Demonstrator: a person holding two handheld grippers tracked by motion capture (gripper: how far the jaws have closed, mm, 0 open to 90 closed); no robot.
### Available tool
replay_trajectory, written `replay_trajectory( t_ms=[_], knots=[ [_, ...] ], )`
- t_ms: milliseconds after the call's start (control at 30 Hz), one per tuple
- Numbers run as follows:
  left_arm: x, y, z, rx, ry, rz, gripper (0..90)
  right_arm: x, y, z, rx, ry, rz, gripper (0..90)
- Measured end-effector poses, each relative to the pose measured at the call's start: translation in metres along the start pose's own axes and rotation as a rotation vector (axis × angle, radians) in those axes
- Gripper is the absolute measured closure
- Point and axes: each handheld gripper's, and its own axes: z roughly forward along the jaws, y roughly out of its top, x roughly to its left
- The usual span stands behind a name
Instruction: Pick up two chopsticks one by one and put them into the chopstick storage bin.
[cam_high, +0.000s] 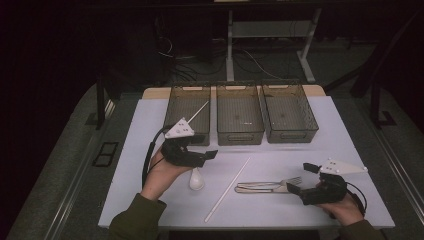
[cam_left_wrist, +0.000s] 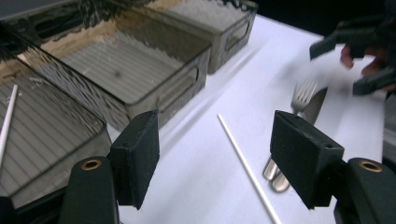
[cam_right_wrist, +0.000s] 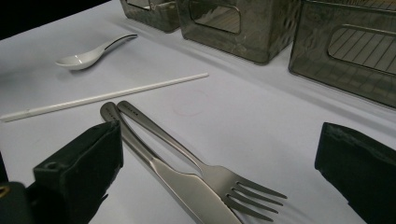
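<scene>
Item: white stick (cam_high: 227, 189), lying diagonally on the worktop (cam_high: 280, 210) between a white spoon (cam_high: 196, 180) and a fork (cam_high: 272, 183) paired with a knife (cam_high: 260, 189). A like stick (cam_high: 198, 112) already lies in the left bin (cam_high: 187, 112); middle bin (cam_high: 239, 114) and right bin (cam_high: 289, 112) hold nothing visible.

Left tongs (cam_left_wrist: 215, 158): spread, nothing between them, hovering near the left bin; the loose stick lies just ahead and below, between the jaws in the left gripper view.

Right tongs (cam_right_wrist: 219, 172): spread, empty, hovering at the fork's tines.

Handling, by judgement: lower squarely across the stick's middle, close gently, as thin round stock rolls.
</scene>
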Motion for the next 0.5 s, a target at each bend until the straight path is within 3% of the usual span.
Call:
replay_trajectory(
  t_ms=[500],
  knots=[
    [-0.041,-0.037,0.018,0.062,-0.023,-0.013,37.6,0.000,0.000,0.000,0.003,-0.002,-0.002,1.2]
  ],
)
